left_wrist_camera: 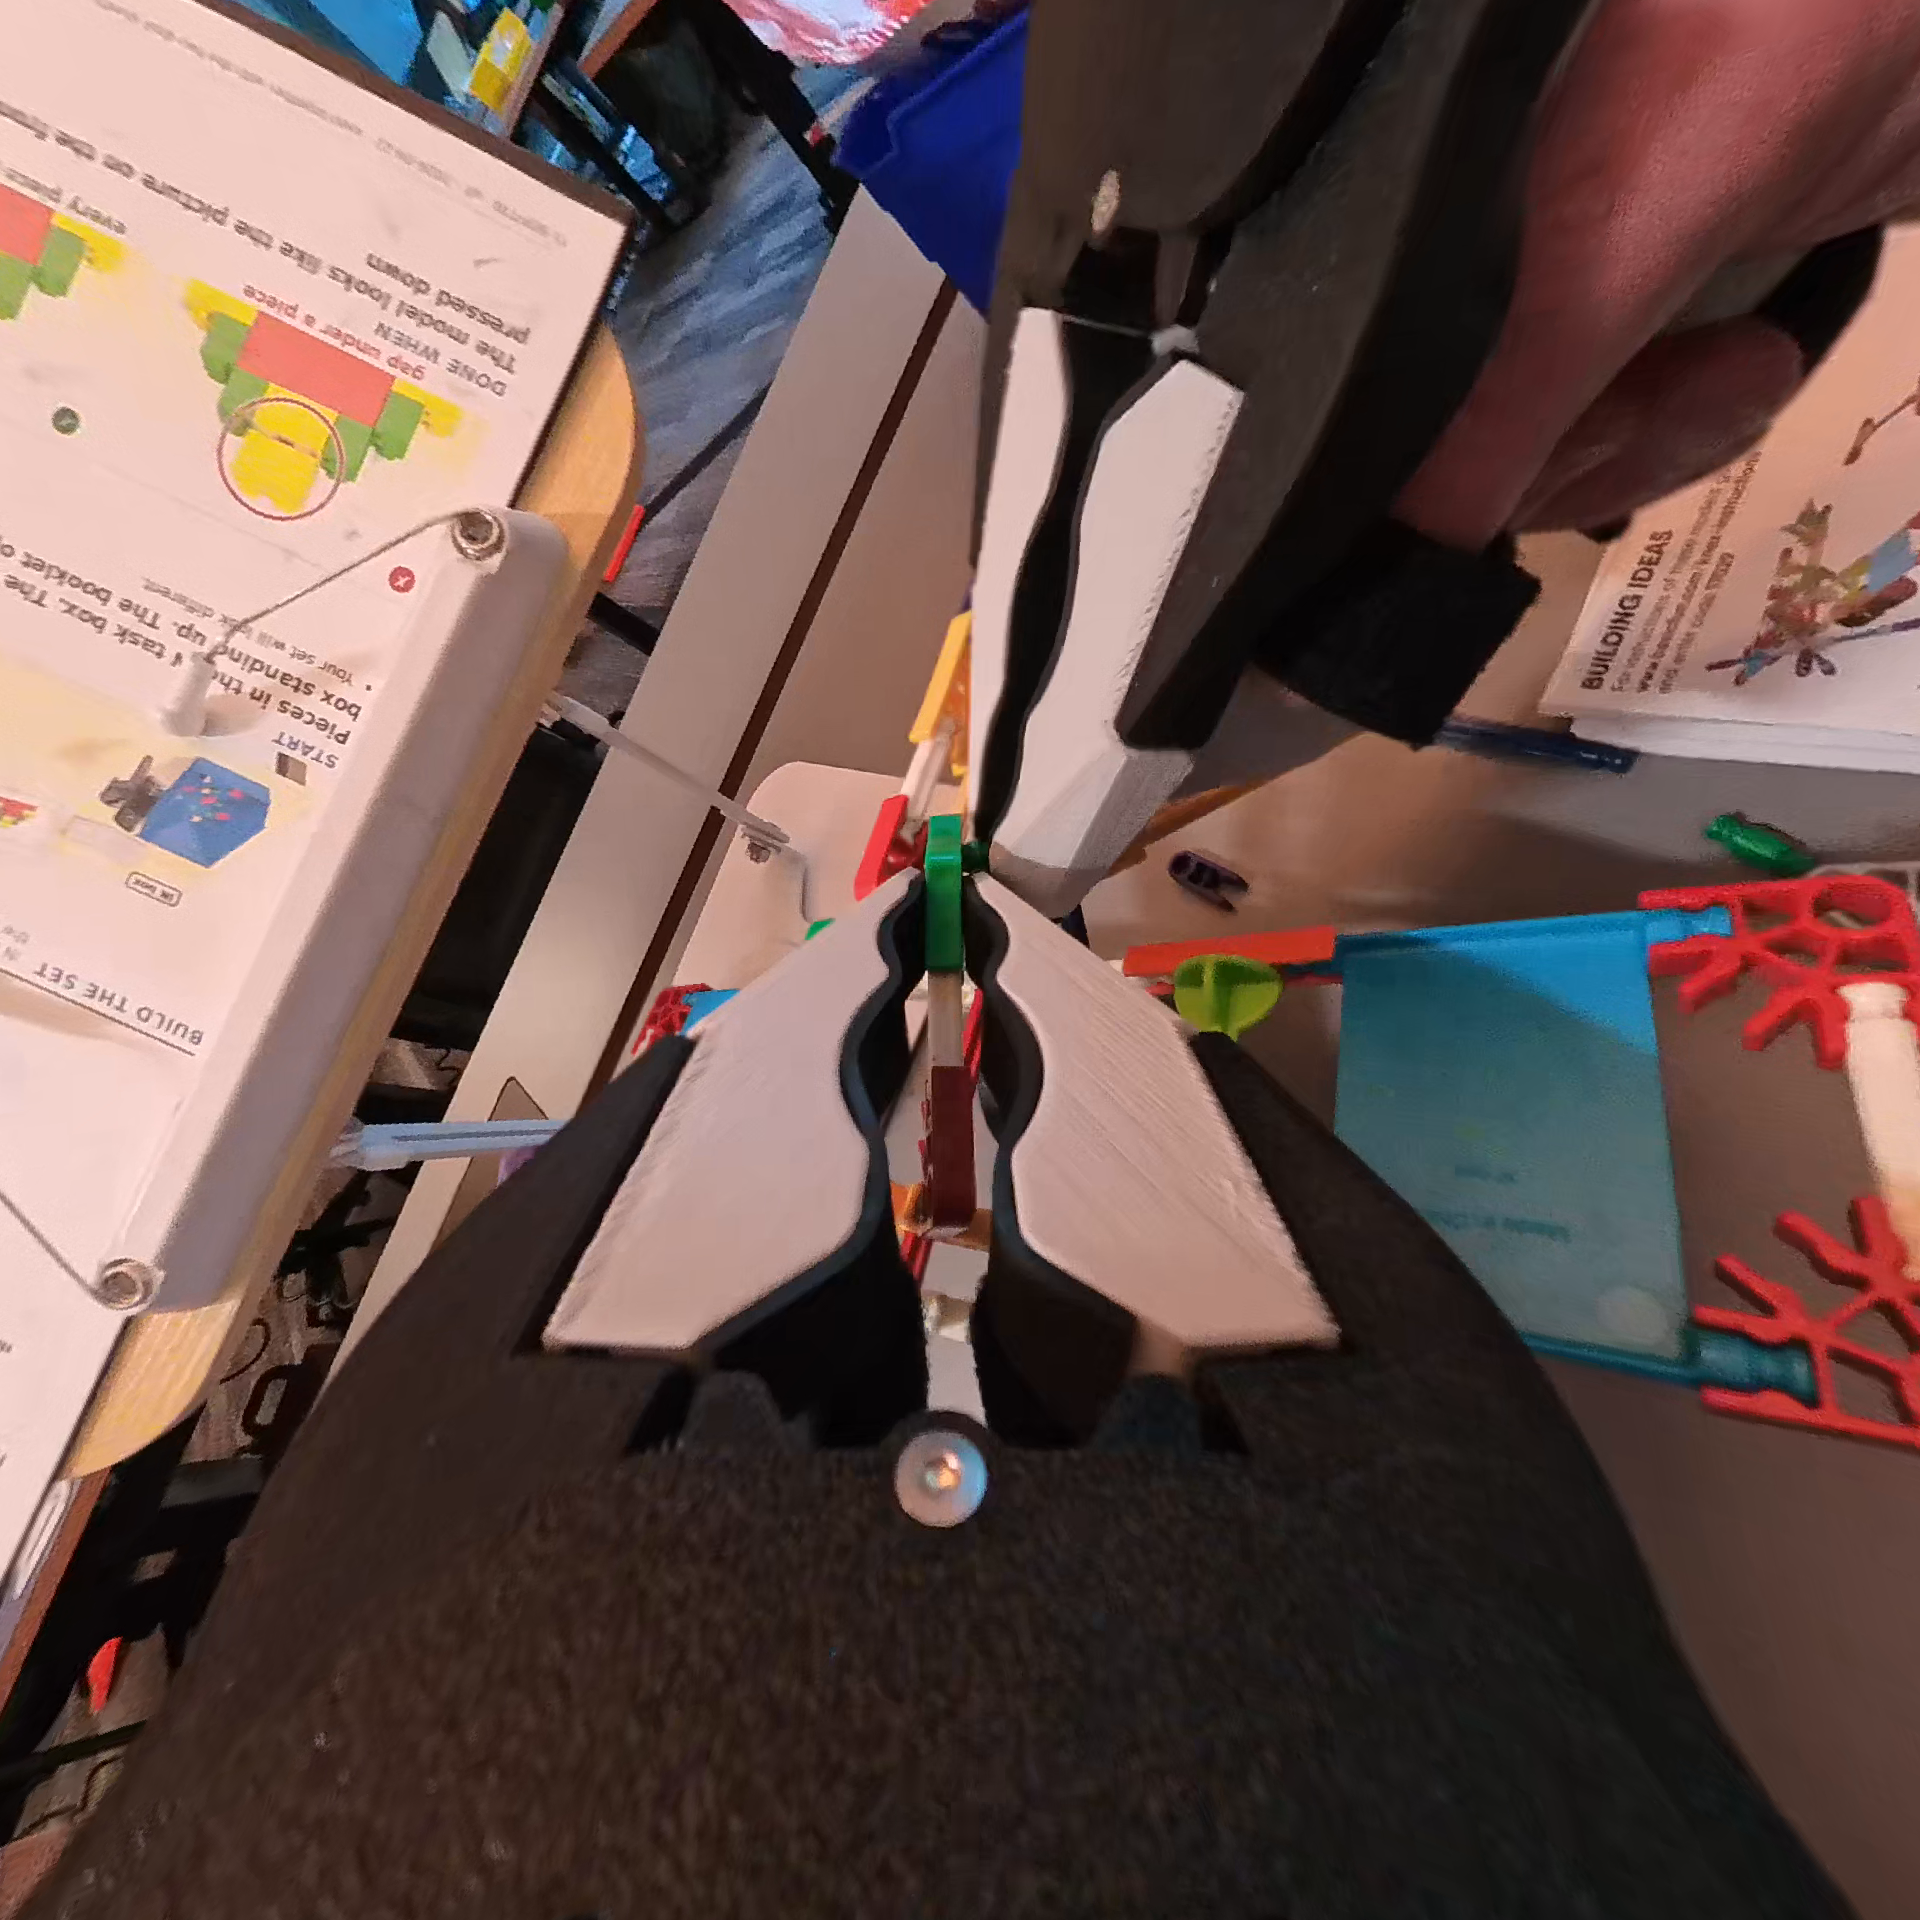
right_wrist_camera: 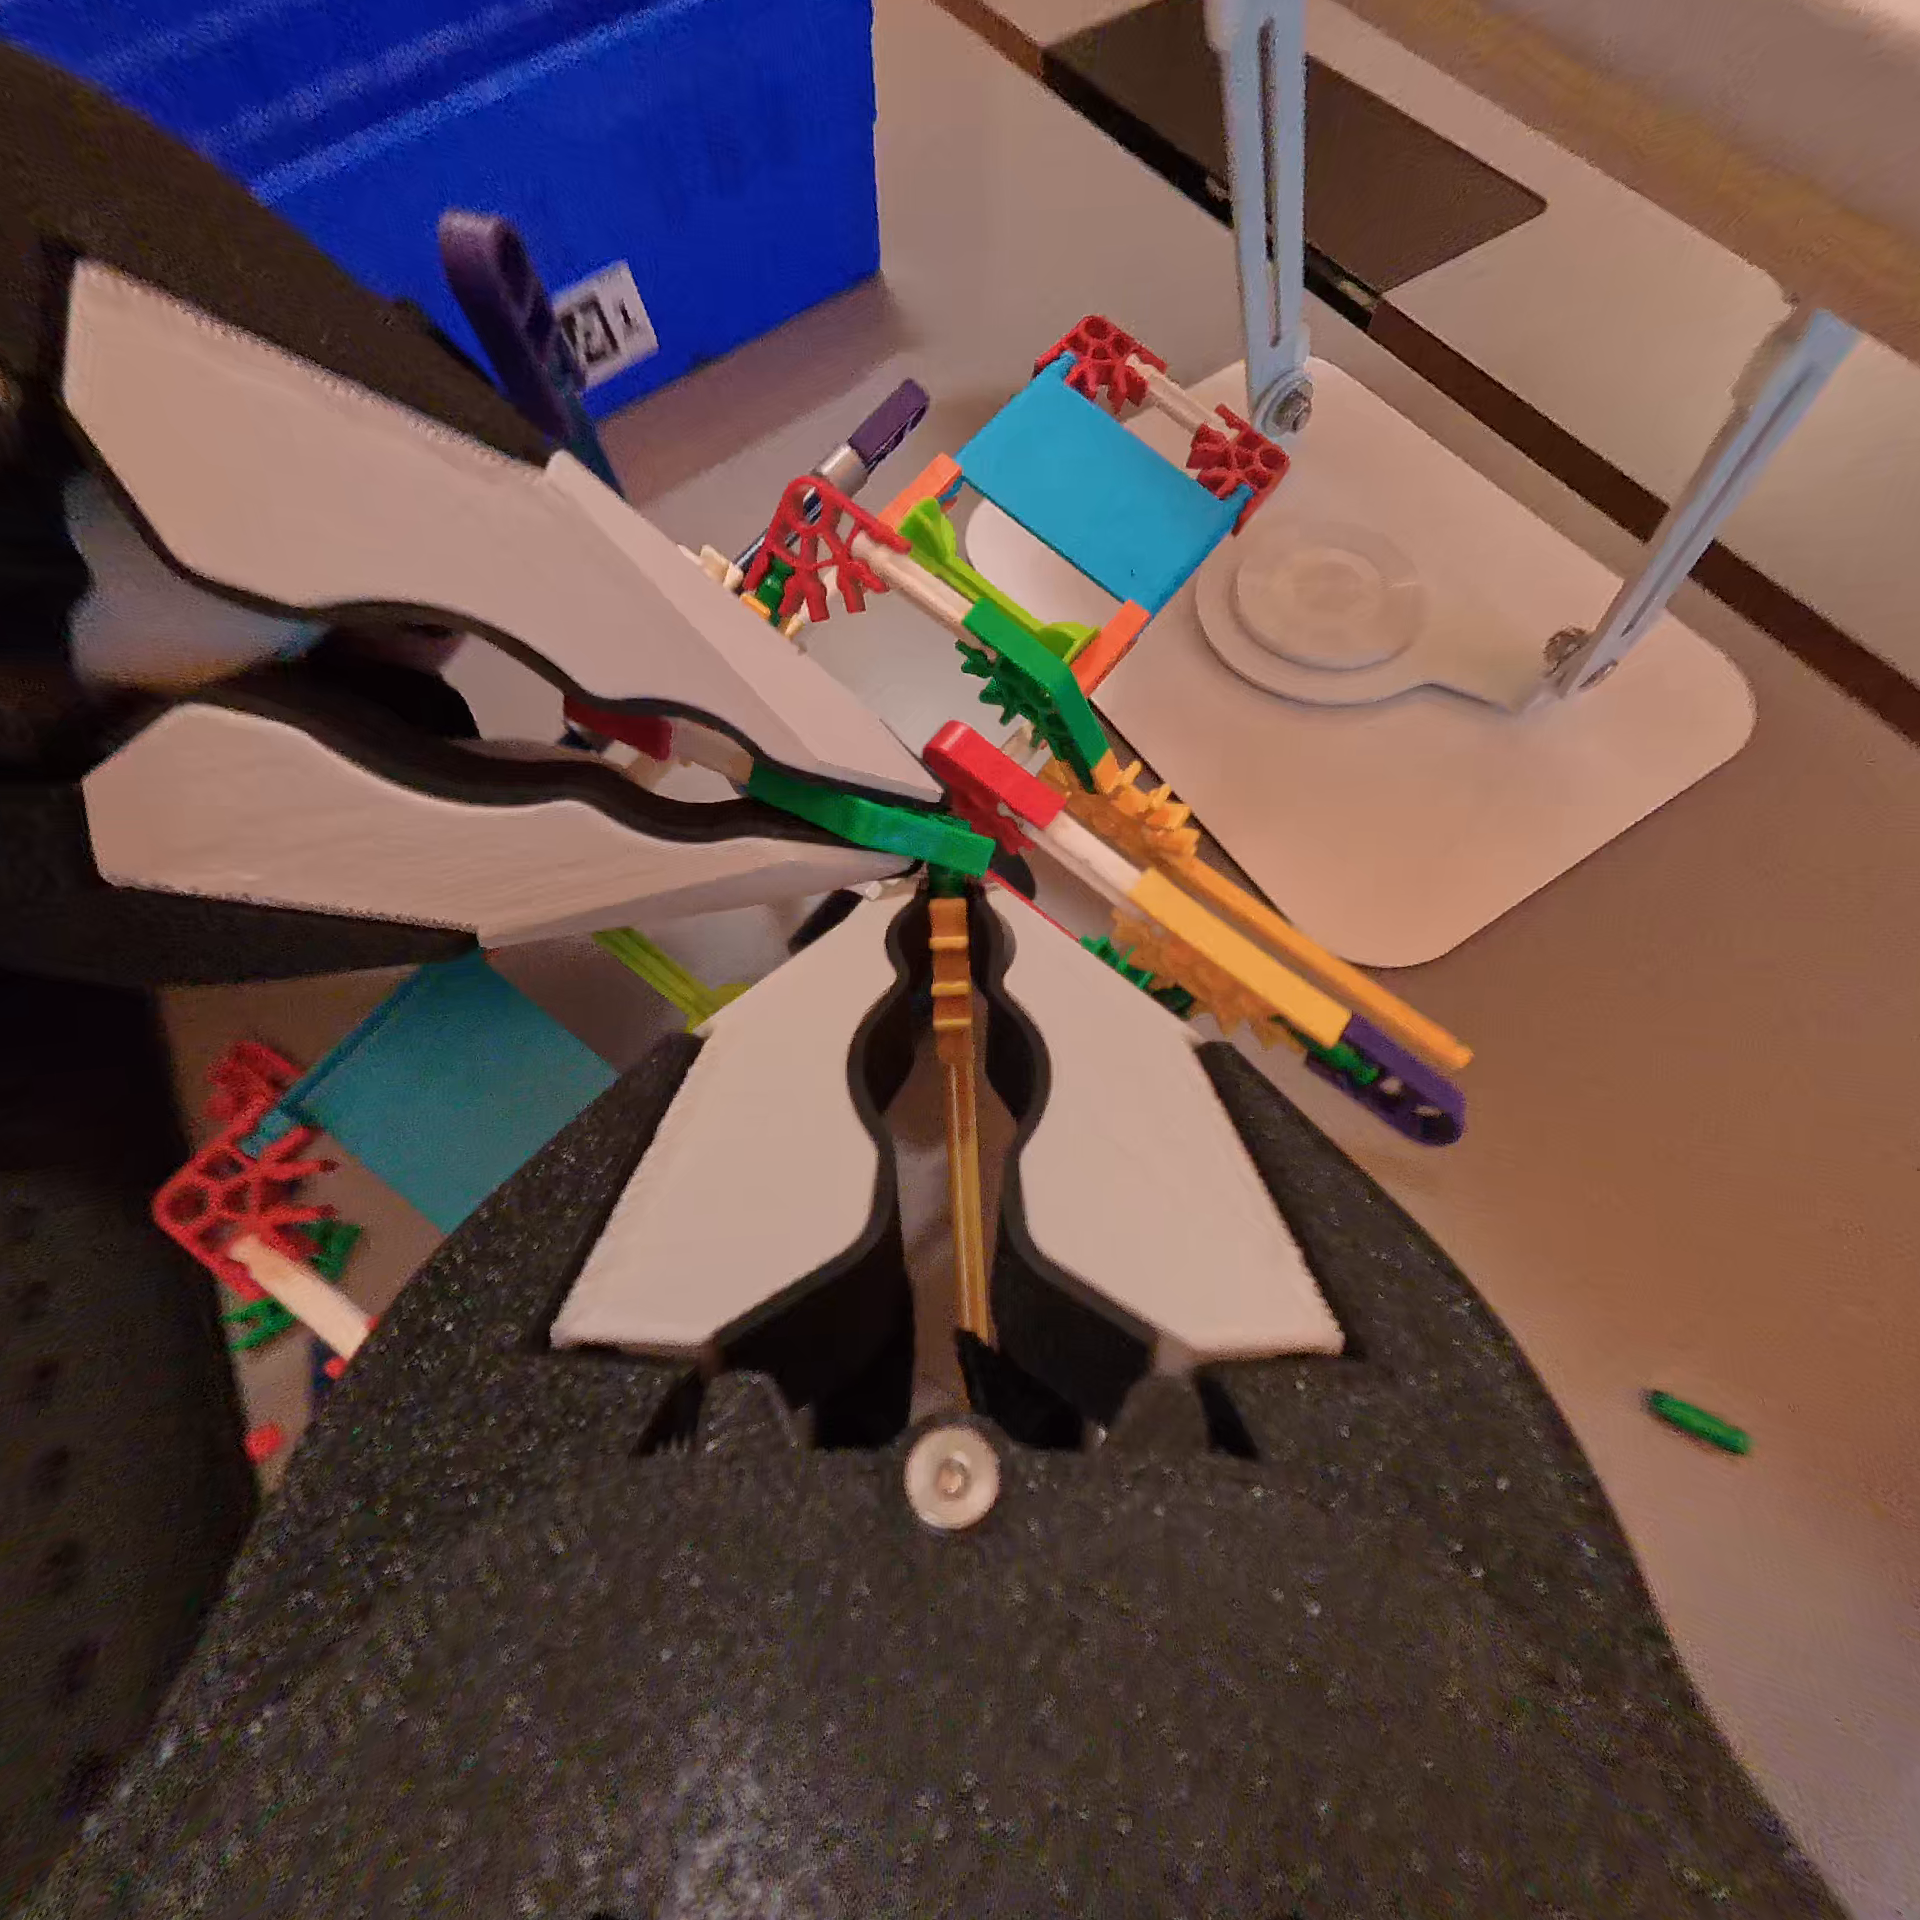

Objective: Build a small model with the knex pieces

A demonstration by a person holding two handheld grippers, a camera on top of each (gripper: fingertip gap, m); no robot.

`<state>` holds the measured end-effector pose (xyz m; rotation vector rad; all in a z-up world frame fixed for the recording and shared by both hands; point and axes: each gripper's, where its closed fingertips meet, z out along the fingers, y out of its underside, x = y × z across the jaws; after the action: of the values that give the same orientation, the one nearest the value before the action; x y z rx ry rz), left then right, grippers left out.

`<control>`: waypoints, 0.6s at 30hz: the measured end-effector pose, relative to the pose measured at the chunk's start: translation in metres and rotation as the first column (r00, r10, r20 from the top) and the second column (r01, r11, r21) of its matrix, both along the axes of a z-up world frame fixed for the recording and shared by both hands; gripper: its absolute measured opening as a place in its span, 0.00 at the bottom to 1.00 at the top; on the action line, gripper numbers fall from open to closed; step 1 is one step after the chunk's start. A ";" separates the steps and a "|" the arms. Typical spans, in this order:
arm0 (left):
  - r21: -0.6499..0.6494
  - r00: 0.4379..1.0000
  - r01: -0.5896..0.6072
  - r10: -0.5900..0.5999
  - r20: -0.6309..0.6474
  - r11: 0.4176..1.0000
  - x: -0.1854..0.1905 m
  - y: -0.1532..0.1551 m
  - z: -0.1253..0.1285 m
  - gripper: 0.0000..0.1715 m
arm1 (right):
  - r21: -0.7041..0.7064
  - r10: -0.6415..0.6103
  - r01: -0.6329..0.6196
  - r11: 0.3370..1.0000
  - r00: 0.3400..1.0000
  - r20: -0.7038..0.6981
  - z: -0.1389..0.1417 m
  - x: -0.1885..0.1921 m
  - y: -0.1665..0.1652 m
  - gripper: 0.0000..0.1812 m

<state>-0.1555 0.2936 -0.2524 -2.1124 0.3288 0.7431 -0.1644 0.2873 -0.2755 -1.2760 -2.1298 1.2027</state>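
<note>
My left gripper [left_wrist_camera: 943, 902] is shut on a green connector [left_wrist_camera: 943, 847] that carries a white rod [left_wrist_camera: 943, 1023] and a dark red piece [left_wrist_camera: 951, 1143] between the fingers. My right gripper [right_wrist_camera: 945, 896] is shut on an orange rod [right_wrist_camera: 958, 1049]. The two gripper tips meet end to end. The right gripper [left_wrist_camera: 1023, 868] comes in from the upper right in the left wrist view. The left gripper [right_wrist_camera: 920, 831] comes in from the left with the green connector [right_wrist_camera: 883, 826]. A multicoloured rod-and-connector model [right_wrist_camera: 1091, 488] hangs beyond the tips.
A blue bin [right_wrist_camera: 520, 125] stands at the back left and a white stand base [right_wrist_camera: 1558, 779] at the right. An instruction sheet on a board [left_wrist_camera: 260, 416] is left, a booklet [left_wrist_camera: 1745, 623] right. A blue panel with red connectors [left_wrist_camera: 1507, 1122] and a loose green piece [right_wrist_camera: 1699, 1421] lie on the table. Only a small space, under 4 cm, lies between the two pairs of fingers.
</note>
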 end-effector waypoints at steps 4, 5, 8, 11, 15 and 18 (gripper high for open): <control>0.010 0.999 -0.030 0.030 -0.035 1.000 -0.003 0.002 0.004 0.02 | -0.129 -0.062 0.062 0.990 0.998 0.005 0.004 -0.002 0.000 0.02; 0.029 0.999 -0.043 0.044 -0.019 0.999 -0.006 0.000 0.007 0.02 | -0.184 -0.076 0.076 0.980 0.997 0.010 0.006 -0.003 0.001 0.02; 0.072 0.997 -0.026 0.020 0.081 0.997 -0.009 -0.002 0.010 0.02 | -0.278 -0.090 0.087 0.956 0.996 0.004 0.013 0.000 0.001 0.02; 0.096 0.974 0.058 -0.078 0.213 0.994 0.001 0.000 0.008 0.02 | -0.217 -0.094 0.081 0.973 0.994 -0.053 0.016 0.006 0.011 0.02; 0.102 0.907 0.125 -0.155 0.391 0.987 0.009 0.001 0.001 0.03 | -0.267 -0.043 0.026 0.963 0.997 -0.058 0.019 0.021 0.024 0.02; 0.089 0.865 0.167 -0.189 0.465 0.982 0.014 -0.001 -0.003 0.03 | -0.336 0.003 -0.027 0.941 0.998 -0.070 0.022 0.030 0.029 0.02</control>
<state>-0.1415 0.2924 -0.2556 -2.1044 0.2297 0.1103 -0.1344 0.3162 -0.2536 -1.3323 -1.9438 1.6486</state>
